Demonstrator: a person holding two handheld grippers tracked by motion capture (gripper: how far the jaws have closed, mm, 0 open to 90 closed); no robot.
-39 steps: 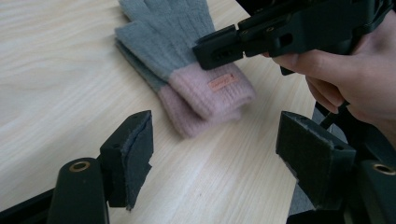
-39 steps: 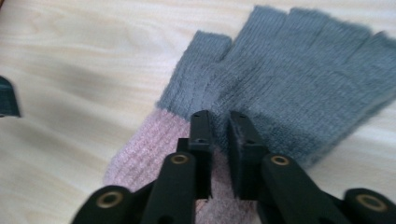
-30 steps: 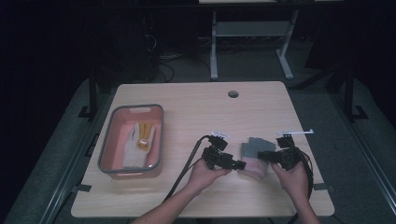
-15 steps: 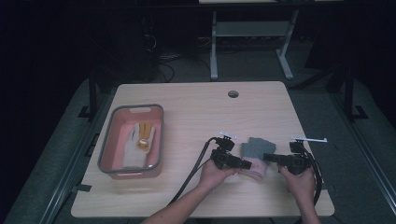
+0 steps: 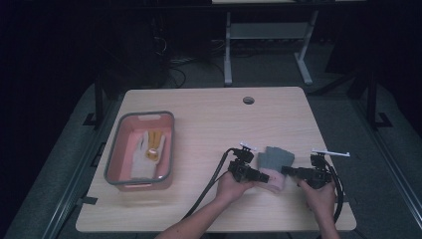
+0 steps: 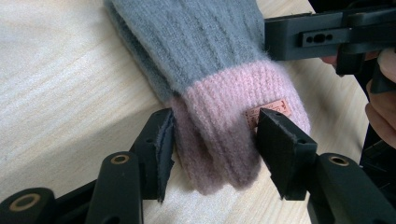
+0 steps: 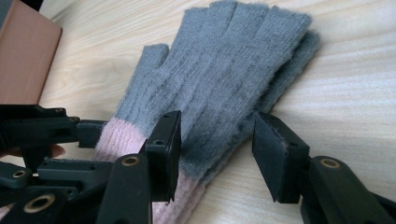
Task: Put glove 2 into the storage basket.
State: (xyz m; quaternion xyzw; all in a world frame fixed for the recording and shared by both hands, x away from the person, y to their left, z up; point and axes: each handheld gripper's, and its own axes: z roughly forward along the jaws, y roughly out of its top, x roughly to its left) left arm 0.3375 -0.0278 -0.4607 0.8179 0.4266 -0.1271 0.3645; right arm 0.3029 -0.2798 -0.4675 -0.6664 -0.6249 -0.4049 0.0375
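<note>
A grey knitted fingerless glove (image 5: 275,158) with a pink cuff (image 5: 274,179) lies on the table at the front right, stacked on a second matching one. My left gripper (image 5: 266,175) comes from the left. Its jaws have just been closing and now touch both sides of the pink cuff (image 6: 219,135), next to its small label. My right gripper (image 5: 284,170) comes from the right. Its jaws opened a moment ago and now straddle the grey palm (image 7: 219,93), one jaw lying over the knit, the other clear of the glove's edge.
A pink bin with a grey rim (image 5: 115,164) stands at the front left and holds a white glove (image 5: 142,158) and a yellow item (image 5: 154,145). A cable hole (image 5: 248,100) sits near the table's far edge. A cable trails from each gripper toward the front edge.
Both hands have sunk slightly toward the table at the glove. The right hand has shifted a little right. The left jaws have narrowed around the pink cuff.
</note>
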